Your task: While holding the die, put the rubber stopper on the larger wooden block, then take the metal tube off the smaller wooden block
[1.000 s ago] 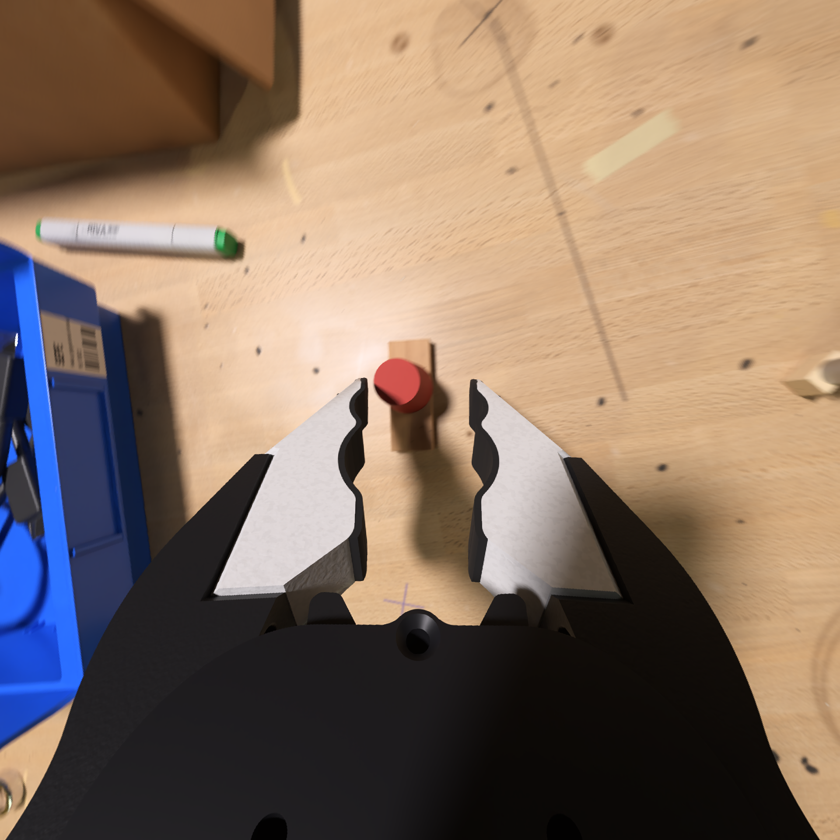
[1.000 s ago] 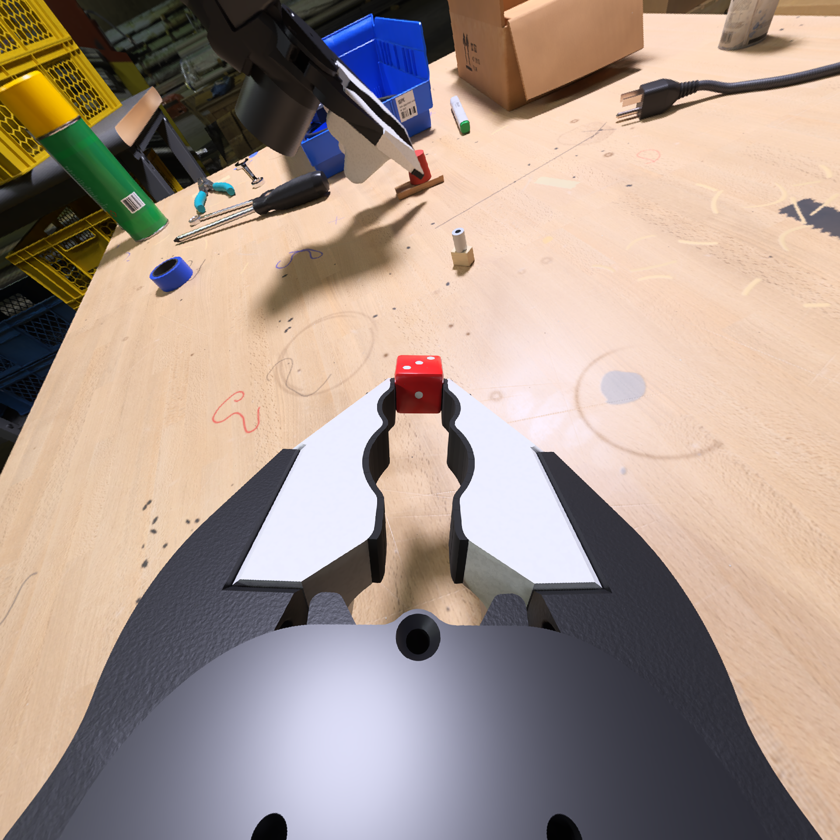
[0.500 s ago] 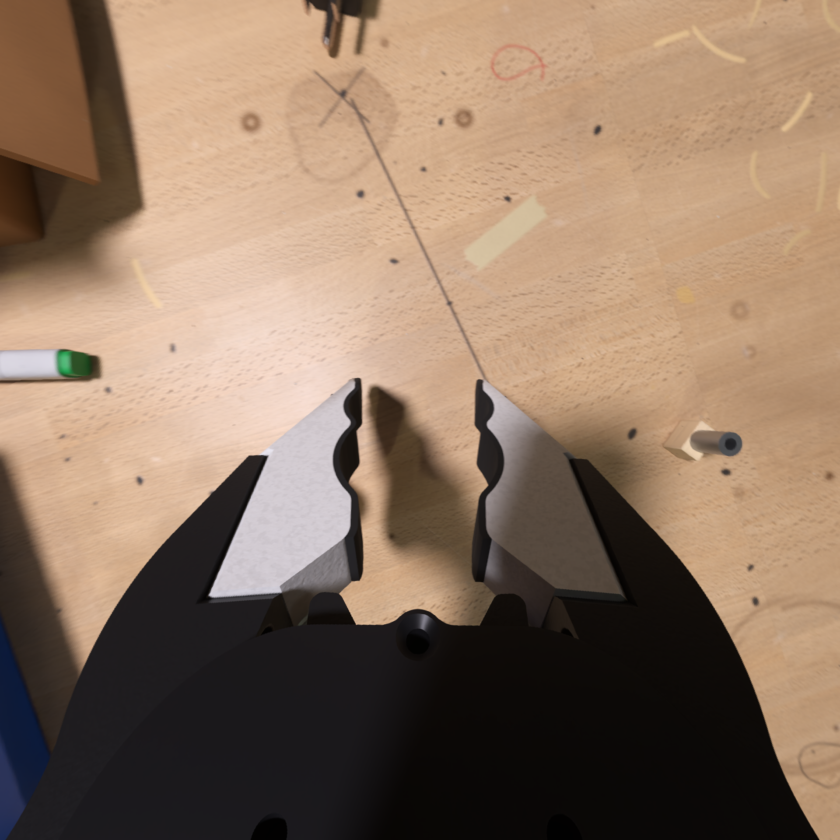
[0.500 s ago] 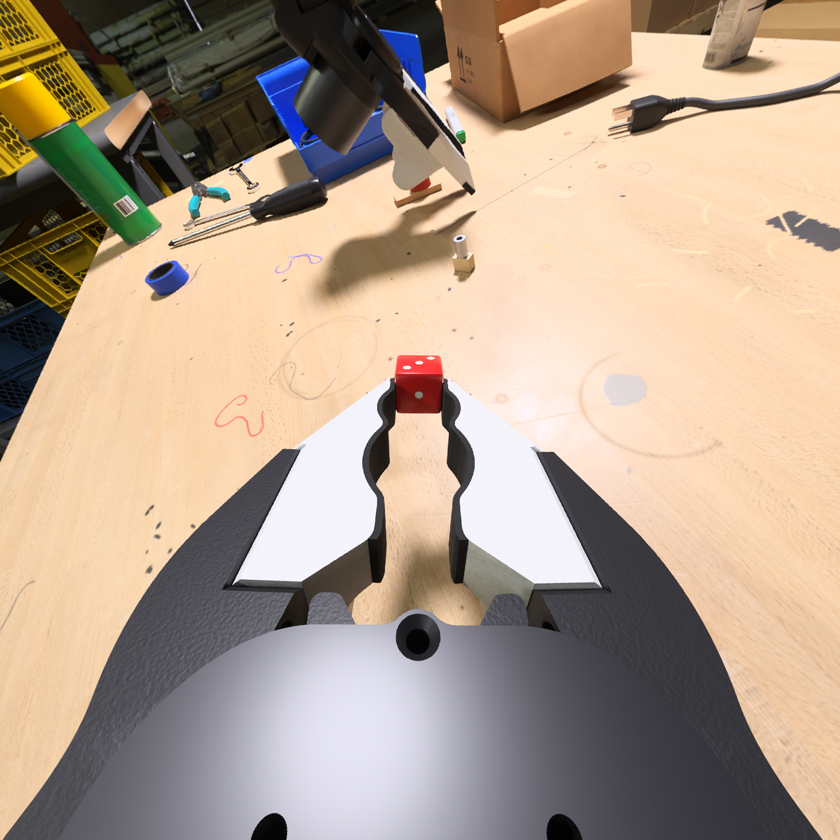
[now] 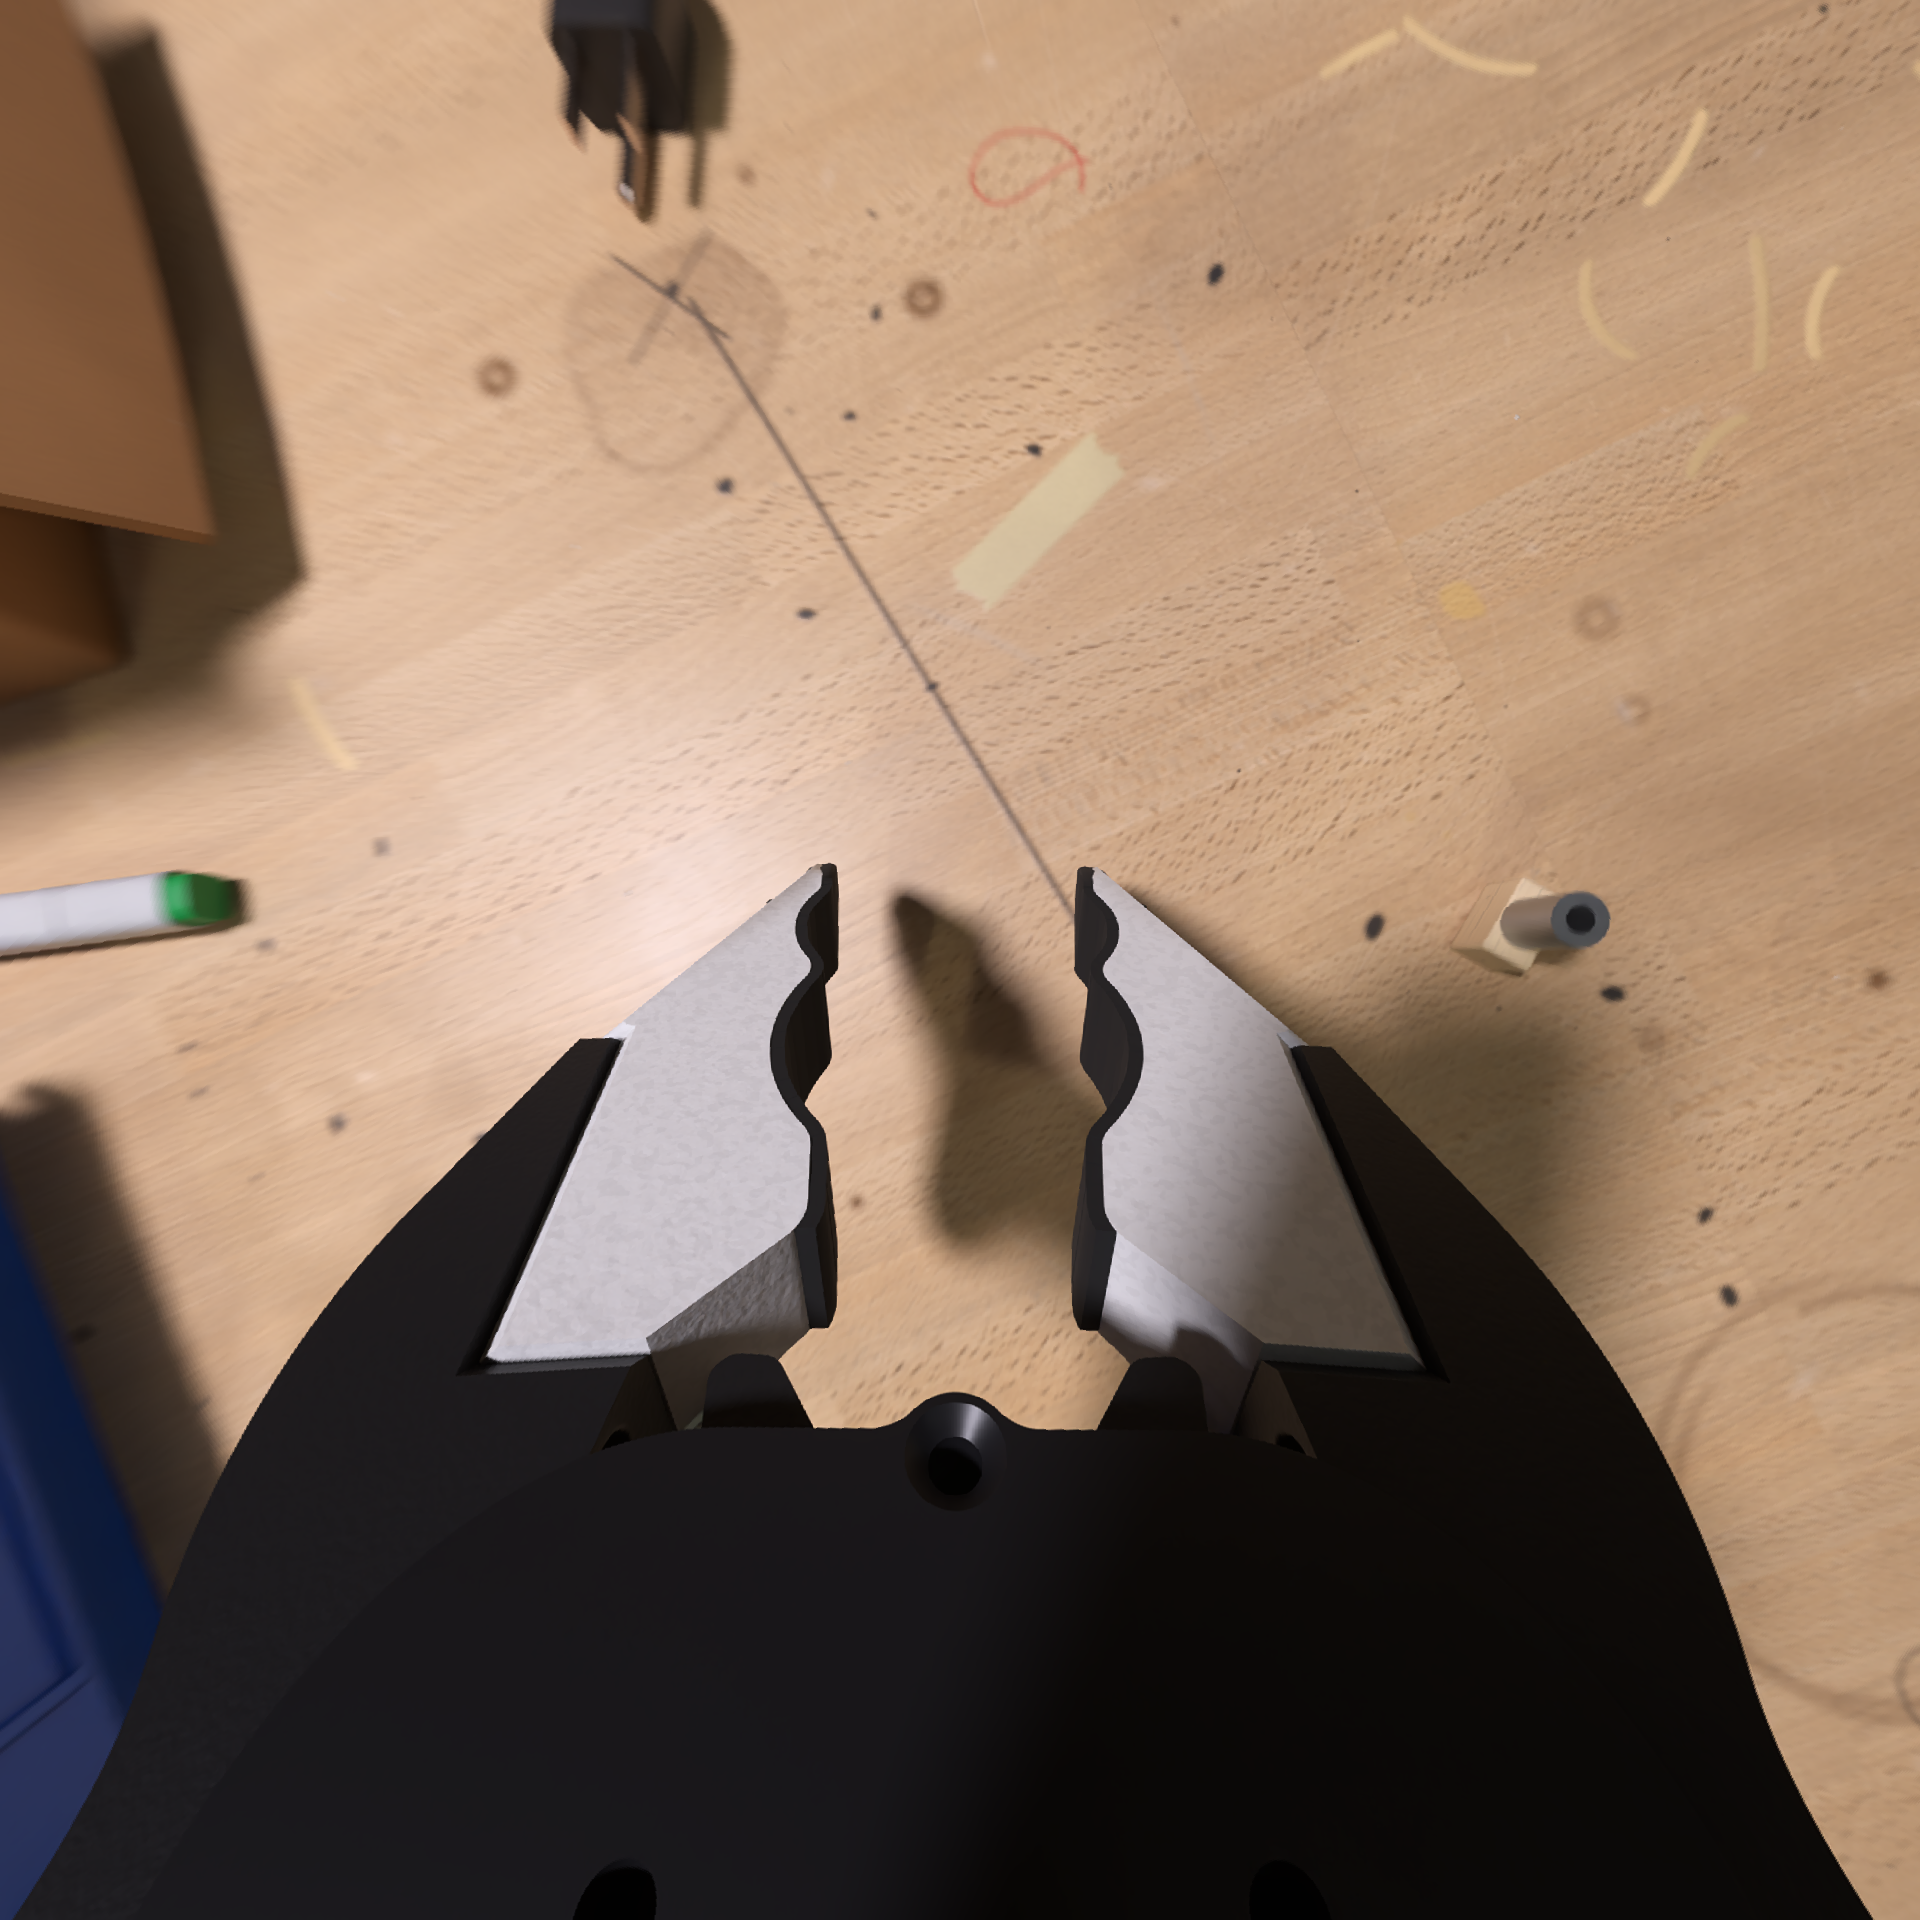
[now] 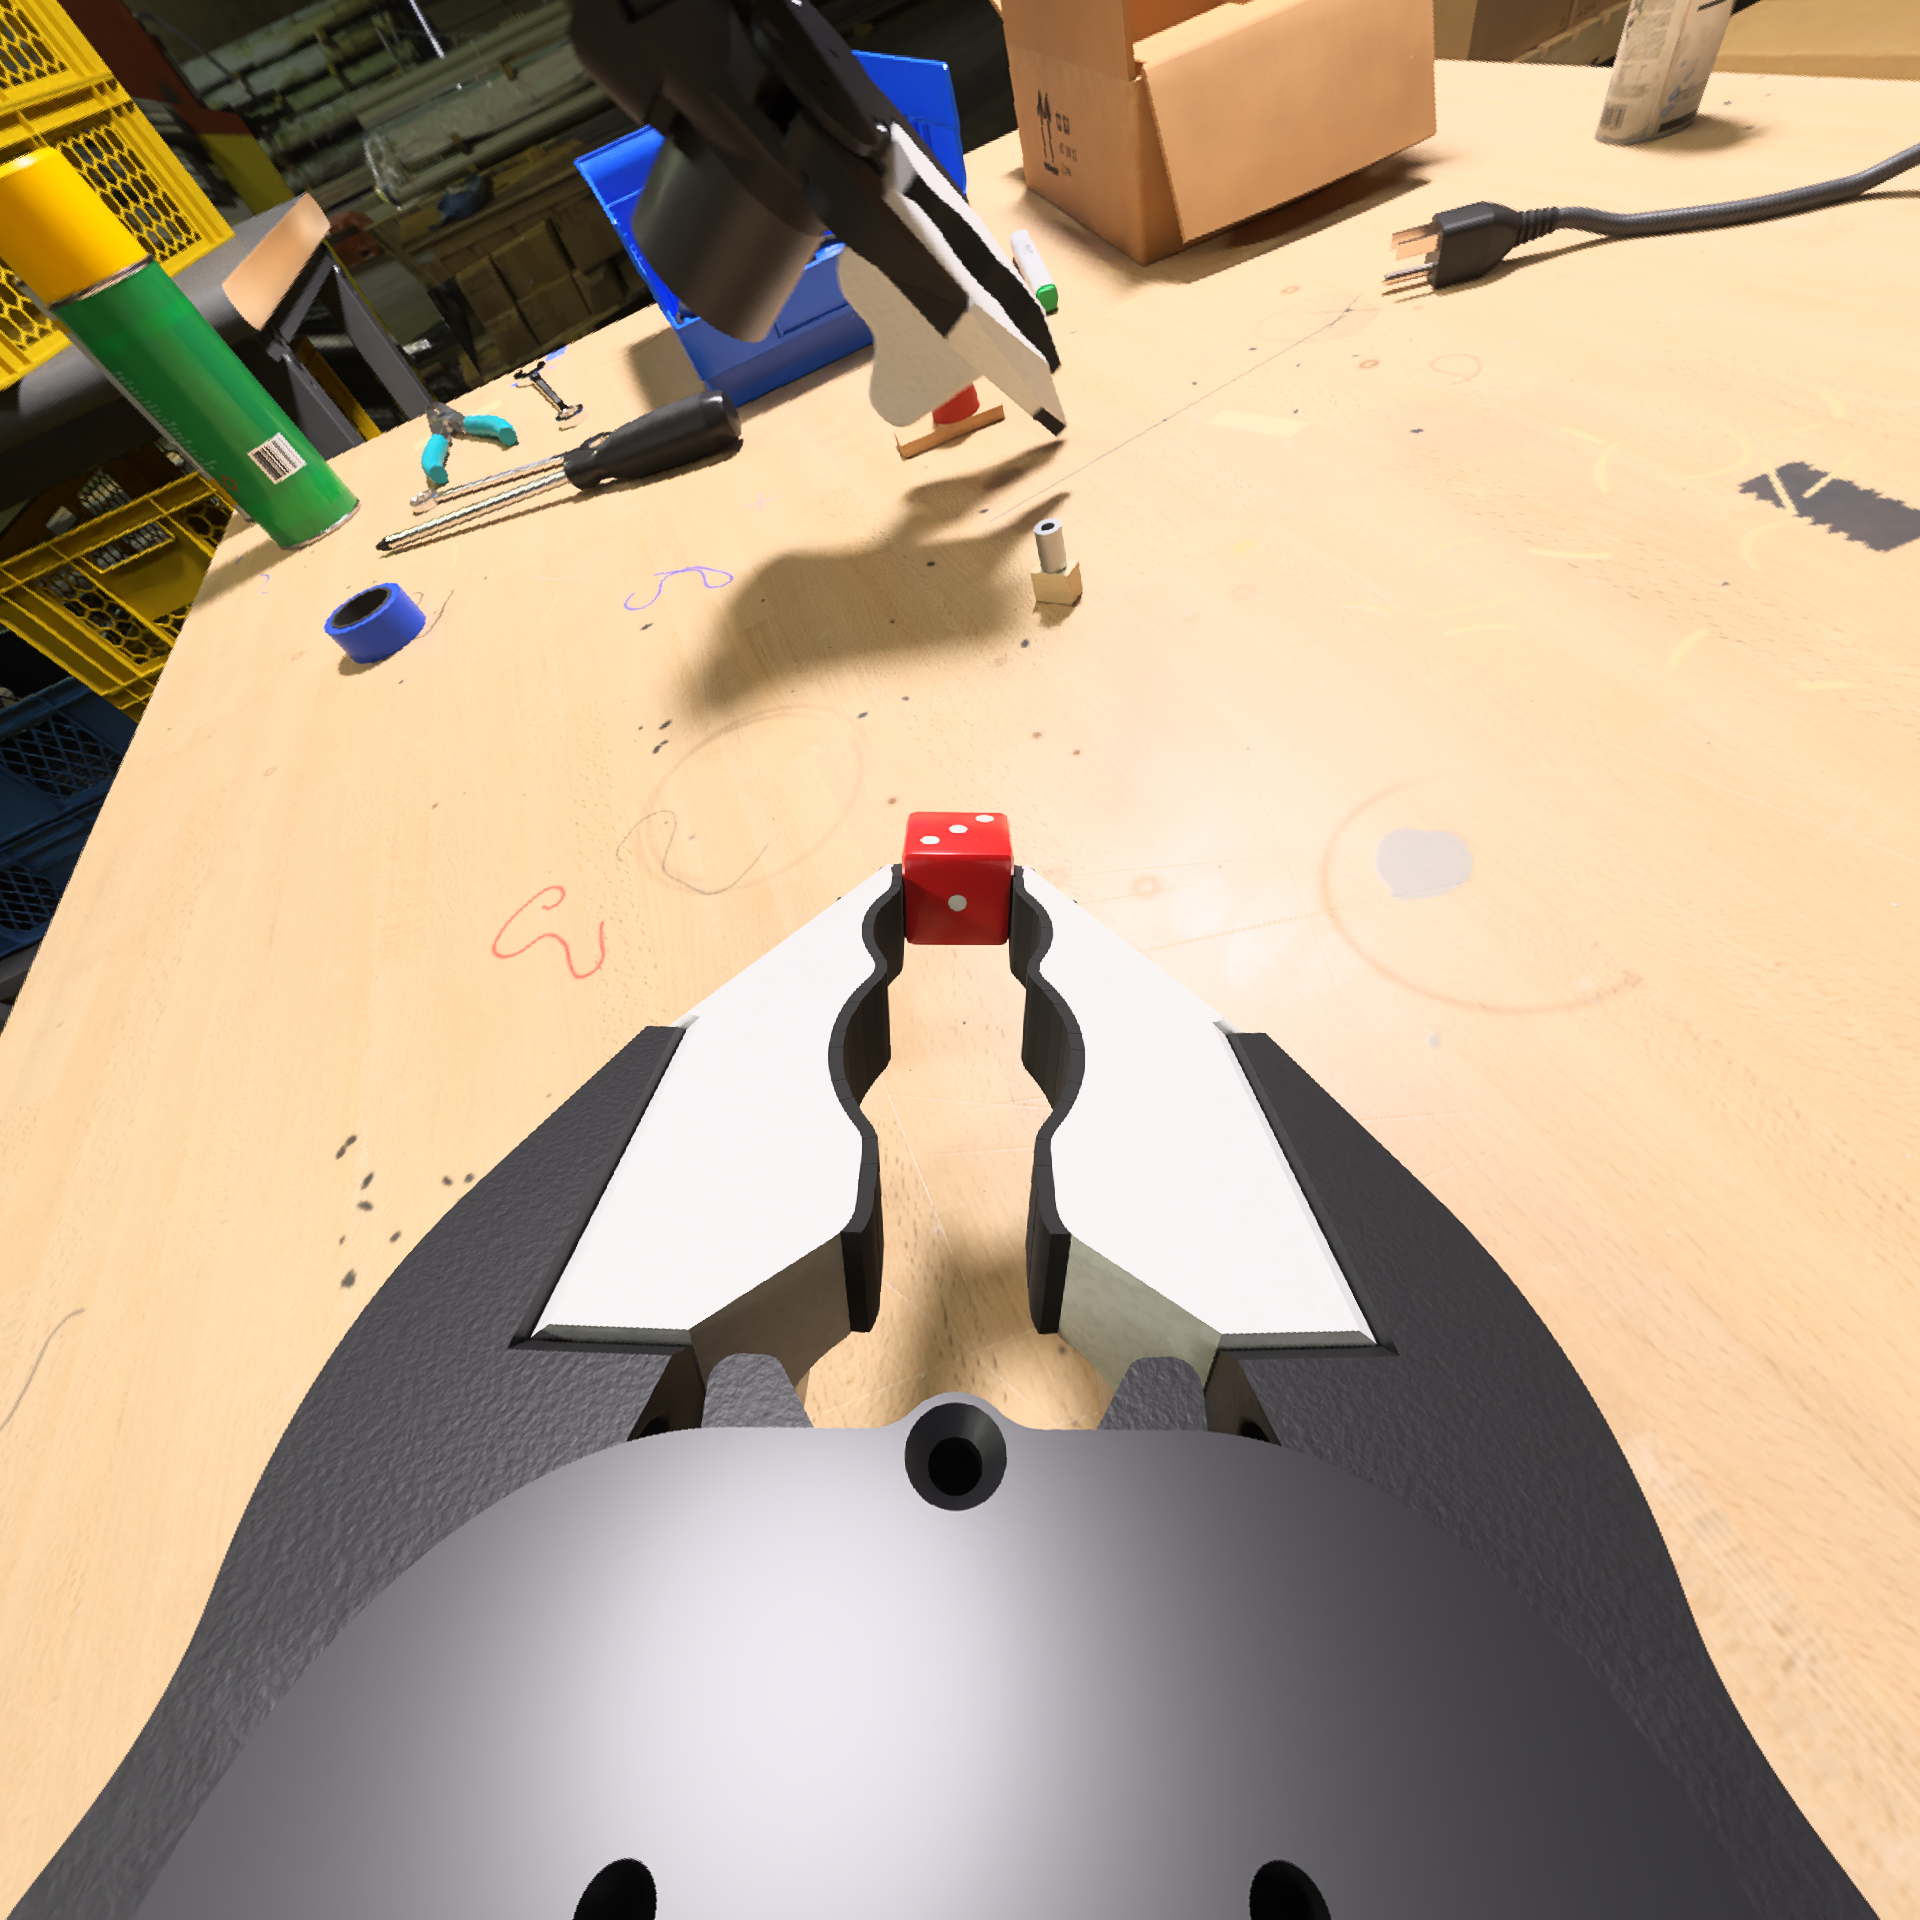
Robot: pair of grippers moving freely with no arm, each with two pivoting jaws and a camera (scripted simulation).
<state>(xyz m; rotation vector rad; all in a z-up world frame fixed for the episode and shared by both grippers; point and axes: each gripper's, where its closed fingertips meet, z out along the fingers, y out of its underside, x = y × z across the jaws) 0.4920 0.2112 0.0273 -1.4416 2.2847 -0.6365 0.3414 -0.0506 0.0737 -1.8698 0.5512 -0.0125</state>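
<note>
My right gripper [image 6: 956,883] is shut on the red die [image 6: 956,878] and holds it above the table. The red rubber stopper [image 6: 956,403] stands on the larger wooden block [image 6: 948,431] far ahead, partly hidden by my left gripper [image 6: 997,395], which hangs above it. In the left wrist view my left gripper [image 5: 954,883] is open and empty, looking down at bare table. The grey metal tube [image 5: 1553,925] stands on the smaller wooden block [image 5: 1496,940] to its right; the pair also shows in the right wrist view, tube [image 6: 1049,544] on block [image 6: 1058,584].
A cardboard box [image 6: 1226,125], a blue bin [image 6: 769,332], a green-capped marker [image 5: 114,912] and a power plug [image 6: 1455,244] lie at the far side. A screwdriver [image 6: 582,462], pliers [image 6: 462,436], a green spray can [image 6: 197,405] and a blue tape roll [image 6: 374,621] lie left.
My left gripper has left the stopper on the larger block and moved up and to the right, toward the tube; the stopper has dropped out of its view. My right gripper keeps the die.
</note>
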